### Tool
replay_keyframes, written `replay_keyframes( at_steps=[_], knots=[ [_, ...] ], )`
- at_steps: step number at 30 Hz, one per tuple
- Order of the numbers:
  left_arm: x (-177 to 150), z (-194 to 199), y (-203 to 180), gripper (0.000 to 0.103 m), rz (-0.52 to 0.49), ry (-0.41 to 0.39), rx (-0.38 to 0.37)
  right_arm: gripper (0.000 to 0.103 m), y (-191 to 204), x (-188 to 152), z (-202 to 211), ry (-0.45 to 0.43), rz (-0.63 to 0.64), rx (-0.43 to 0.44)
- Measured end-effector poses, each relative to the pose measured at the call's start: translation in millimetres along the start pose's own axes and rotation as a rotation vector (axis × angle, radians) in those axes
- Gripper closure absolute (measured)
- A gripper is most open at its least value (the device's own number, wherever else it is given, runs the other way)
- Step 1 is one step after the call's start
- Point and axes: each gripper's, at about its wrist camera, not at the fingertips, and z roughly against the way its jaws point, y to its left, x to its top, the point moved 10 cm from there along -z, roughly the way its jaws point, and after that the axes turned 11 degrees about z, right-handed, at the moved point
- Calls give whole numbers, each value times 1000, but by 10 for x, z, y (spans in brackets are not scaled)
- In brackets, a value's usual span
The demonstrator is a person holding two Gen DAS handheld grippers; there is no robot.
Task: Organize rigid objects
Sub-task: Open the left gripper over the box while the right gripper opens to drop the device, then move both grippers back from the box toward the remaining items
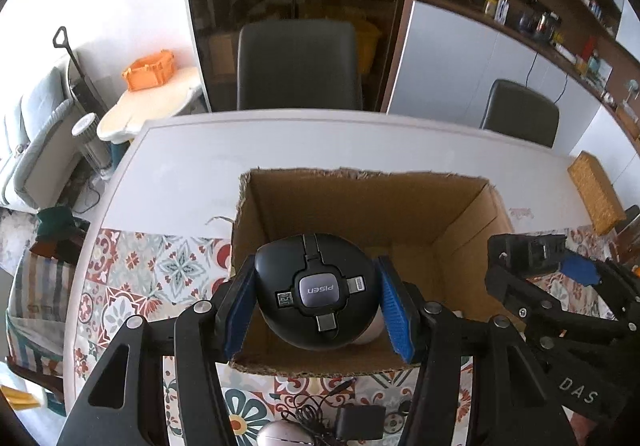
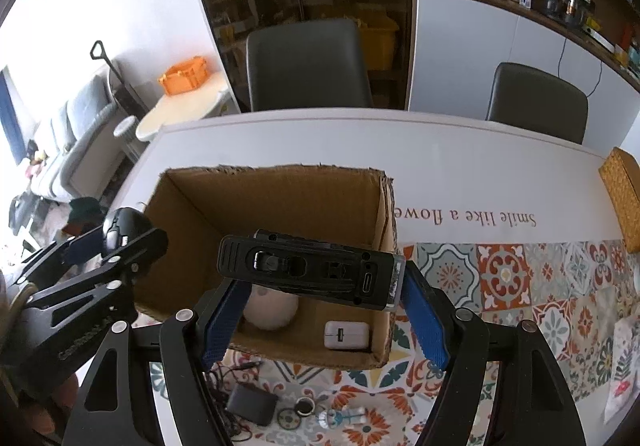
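Observation:
My left gripper (image 1: 317,274) is shut on a round black Pisen cable hub (image 1: 316,310), gripped by its sides between the blue pads (image 1: 240,306). It hangs over the near rim of an open cardboard box (image 1: 360,172). My right gripper (image 2: 320,286) is shut on a long black device (image 2: 308,270) with a USB-C port, held crosswise above the same box (image 2: 276,169). In the box lie a white charger (image 2: 346,335) and a pale round object (image 2: 272,308). Each gripper shows in the other's view, the right gripper (image 1: 536,252) at the right and the left gripper (image 2: 120,238) at the left.
On the patterned tablecloth (image 2: 500,278) in front of the box lie a black adapter (image 2: 252,404) with tangled cable, small rings (image 2: 300,410) and a little figurine (image 2: 344,416). A woven box (image 2: 622,194) sits at the far right. Two dark chairs (image 2: 304,62) stand behind the table.

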Motion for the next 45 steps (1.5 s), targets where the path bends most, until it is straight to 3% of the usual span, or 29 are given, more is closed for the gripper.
replay_keyframes(
  at_steps=[5,12,17,21,28,45],
  knots=[
    [7,-138,2,46,-9,25,29,29,-7,-15,-119,33,18,-4],
    [175,-36,24,43,-23,-27,71,29,-14,63,-231,60,22,-3],
    [209,107,178,23,6,-71,121,28,20,108,-241,64,20,19],
    [210,214,285,17,27,-103,148,17,3,131,-211,48,19,-18],
    [114,376,407,6,38,-157,195,17,4,119,-55,11,26,-43],
    [-289,843,337,0,27,-233,188,17,45,-282,541,-83,32,-74]
  ],
)
